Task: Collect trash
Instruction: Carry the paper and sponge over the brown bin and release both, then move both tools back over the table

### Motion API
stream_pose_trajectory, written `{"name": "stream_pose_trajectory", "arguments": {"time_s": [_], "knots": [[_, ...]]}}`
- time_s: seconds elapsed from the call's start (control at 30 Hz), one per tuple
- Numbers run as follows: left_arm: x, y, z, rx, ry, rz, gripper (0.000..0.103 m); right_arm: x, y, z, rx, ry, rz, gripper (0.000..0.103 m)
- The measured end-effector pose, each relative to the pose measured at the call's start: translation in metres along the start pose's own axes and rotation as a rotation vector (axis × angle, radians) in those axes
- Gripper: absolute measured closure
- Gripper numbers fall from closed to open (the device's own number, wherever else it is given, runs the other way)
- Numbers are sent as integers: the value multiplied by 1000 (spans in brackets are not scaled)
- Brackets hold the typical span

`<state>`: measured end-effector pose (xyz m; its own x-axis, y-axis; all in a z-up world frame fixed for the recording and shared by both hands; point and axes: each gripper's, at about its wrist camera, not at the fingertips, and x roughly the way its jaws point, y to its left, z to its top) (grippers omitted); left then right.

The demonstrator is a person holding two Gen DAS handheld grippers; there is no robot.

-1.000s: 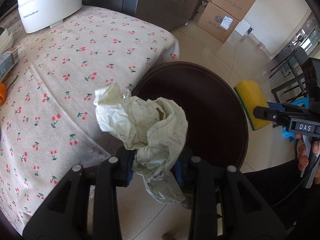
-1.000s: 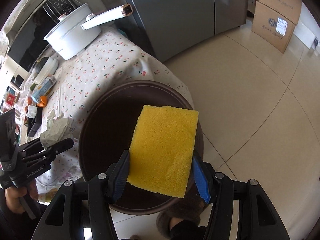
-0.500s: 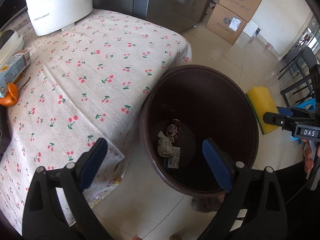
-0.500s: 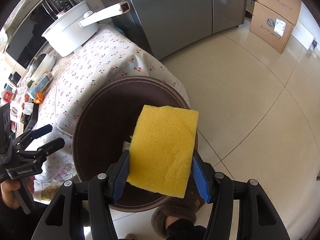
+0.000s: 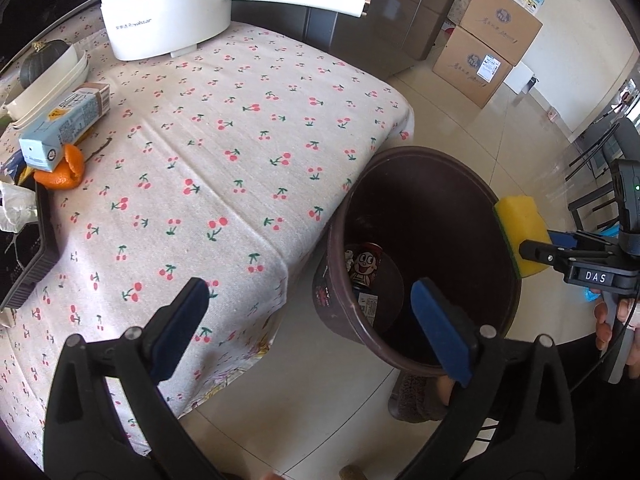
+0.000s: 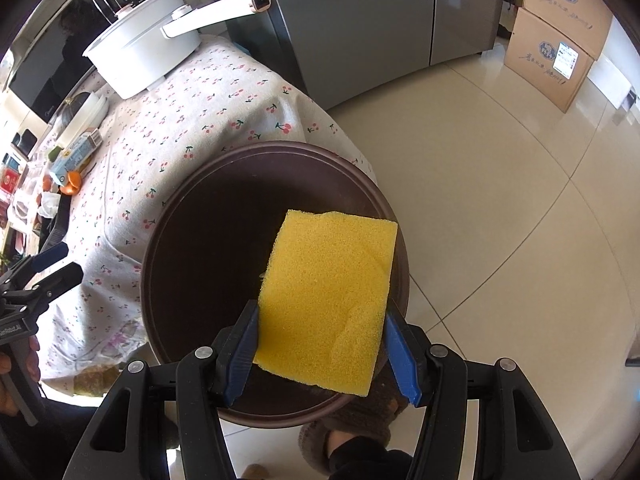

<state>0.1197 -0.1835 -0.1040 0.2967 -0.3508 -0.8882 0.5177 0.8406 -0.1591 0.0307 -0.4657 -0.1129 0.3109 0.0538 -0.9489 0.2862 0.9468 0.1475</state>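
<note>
A dark brown trash bin [image 5: 498, 216] stands on the floor by the table corner; it also shows in the right wrist view [image 6: 192, 200]. A cartoon-face wrapper [image 5: 364, 262] lies at its bottom. My left gripper [image 5: 310, 330] is open and empty, above the gap between table and bin. My right gripper [image 6: 322, 354] is shut on a yellow sponge [image 6: 332, 296] and holds it over the bin's right rim; the sponge also shows in the left wrist view [image 5: 520, 232]. An orange peel [image 5: 64, 170], a carton [image 5: 64, 124] and crumpled white paper [image 5: 14, 208] lie at the table's left.
The table has a cherry-print cloth [image 5: 224, 148]. A white electric pot [image 5: 168, 4] with a long handle stands at the back. A black tray [image 5: 28, 256] sits at the left edge. Cardboard boxes [image 5: 492, 36] stand by the wall. A slippered foot [image 5: 420, 396] is beside the bin.
My left gripper opened and dropped the crumpled paper into the bin, then moved back toward the table. My right gripper still holds the sponge over the bin.
</note>
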Motion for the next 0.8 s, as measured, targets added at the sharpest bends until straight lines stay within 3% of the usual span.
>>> {"name": "stream_pose_trajectory", "arguments": {"time_s": [0.3,0.53,0.8], "knots": [[-17,25,-8,-41,-9,19,2,6,7,2,-13,16,-21,42],[-32,42,-14,-82,-22,29,2,6,12,6,29,23,-5,31],[-47,63,-21,-127,-35,42,2,1,41,14,3,0,18,26]]}}
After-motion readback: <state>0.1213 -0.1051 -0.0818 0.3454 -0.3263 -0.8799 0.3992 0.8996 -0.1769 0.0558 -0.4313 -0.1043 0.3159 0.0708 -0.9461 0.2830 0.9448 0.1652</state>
